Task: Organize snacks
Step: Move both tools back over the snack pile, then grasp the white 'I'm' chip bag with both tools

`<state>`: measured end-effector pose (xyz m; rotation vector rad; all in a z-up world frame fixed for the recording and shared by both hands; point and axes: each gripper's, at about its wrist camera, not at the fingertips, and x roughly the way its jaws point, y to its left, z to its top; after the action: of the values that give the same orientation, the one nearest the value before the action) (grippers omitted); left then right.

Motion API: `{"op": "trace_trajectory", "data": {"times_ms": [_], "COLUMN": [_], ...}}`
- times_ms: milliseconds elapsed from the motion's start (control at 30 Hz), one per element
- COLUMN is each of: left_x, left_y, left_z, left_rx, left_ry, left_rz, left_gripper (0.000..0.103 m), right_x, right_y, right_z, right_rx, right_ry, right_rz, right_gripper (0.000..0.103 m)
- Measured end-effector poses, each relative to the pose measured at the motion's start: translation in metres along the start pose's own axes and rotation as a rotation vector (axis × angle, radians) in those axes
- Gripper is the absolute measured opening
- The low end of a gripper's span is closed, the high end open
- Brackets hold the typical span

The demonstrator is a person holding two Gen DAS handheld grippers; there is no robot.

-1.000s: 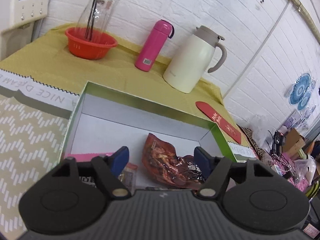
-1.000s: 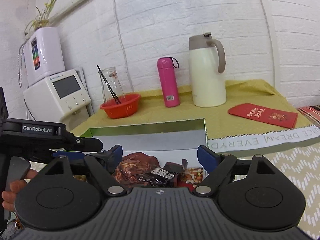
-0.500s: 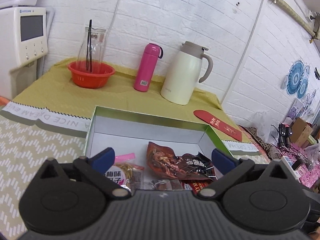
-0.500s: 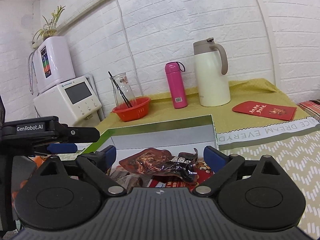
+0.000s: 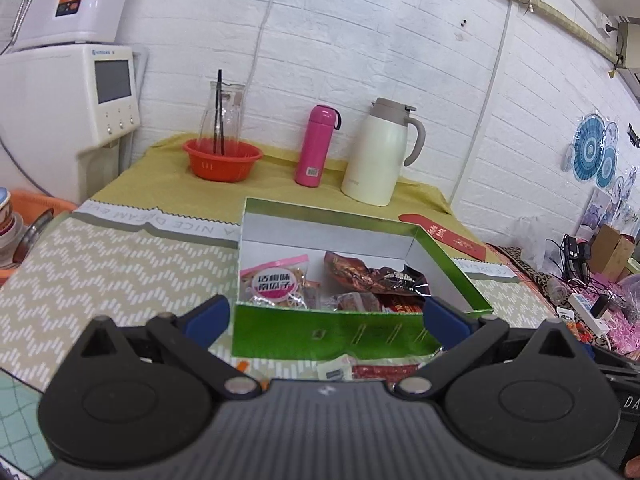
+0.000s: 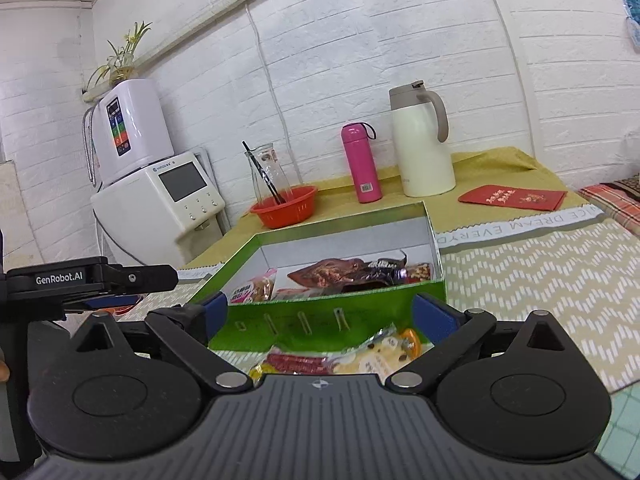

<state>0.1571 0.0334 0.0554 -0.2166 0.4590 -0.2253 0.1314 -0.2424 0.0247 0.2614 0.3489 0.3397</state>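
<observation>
Green box sitting on the zigzag-patterned cloth on the counter, already holding a few packets: a pink-labelled bag of seeds at the left, a dark red foil pouch beside it. More loose snack packets lying on the cloth just in front of the box's near wall, right under both tools.

Left gripper: jaws just been opening, now spread wide, nothing between them. Right gripper: jaws wide apart too, empty.

Handling guess: light, crinkly, soft film bags (probably slippery, contents likely crushable). Best to pinch a sealed edge or a flat corner rather than the puffy middle, and go gentle. Flat ones hugging the cloth look hardest to get under.
</observation>
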Motion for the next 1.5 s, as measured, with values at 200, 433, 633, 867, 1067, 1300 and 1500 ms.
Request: {"op": "trace_trajectory", "data": {"times_ms": [200, 433, 633, 867, 1067, 1300, 1500], "left_x": [-0.036, -0.055, -0.059, -0.044, -0.017, -0.002, -0.014], "left_y": [0.025, 0.046, 0.067, 0.092, 0.112, 0.11, 0.093], "left_z": [-0.034, -0.081, -0.092, -0.069, -0.054, -0.06, -0.072], "left_rx": [-0.056, -0.084, -0.142, -0.119, -0.109, -0.066, -0.065], "left_ry": [0.004, 0.101, 0.131, 0.104, 0.19, 0.271, 0.305], "left_rz": [-0.025, 0.054, 0.069, 0.065, -0.025, -0.086, -0.176], "left_gripper": [0.103, 0.103, 0.103, 0.103, 0.103, 0.076, 0.044], "right_x": [-0.021, -0.022, -0.017, 0.0, 0.029, 0.044, 0.025], "right_y": [0.01, 0.028, 0.051, 0.086, 0.129, 0.146, 0.109], "right_z": [-0.037, -0.07, -0.081, -0.086, -0.094, -0.099, -0.09], "right_rx": [0.01, 0.05, -0.049, -0.1, -0.118, -0.211, -0.18], "right_ry": [0.055, 0.134, 0.162, 0.231, 0.286, 0.299, 0.32], "right_rz": [-0.024, 0.035, 0.078, 0.197, 0.26, 0.22, 0.206], "right_gripper": [0.103, 0.103, 0.103, 0.103, 0.103, 0.09, 0.063]}}
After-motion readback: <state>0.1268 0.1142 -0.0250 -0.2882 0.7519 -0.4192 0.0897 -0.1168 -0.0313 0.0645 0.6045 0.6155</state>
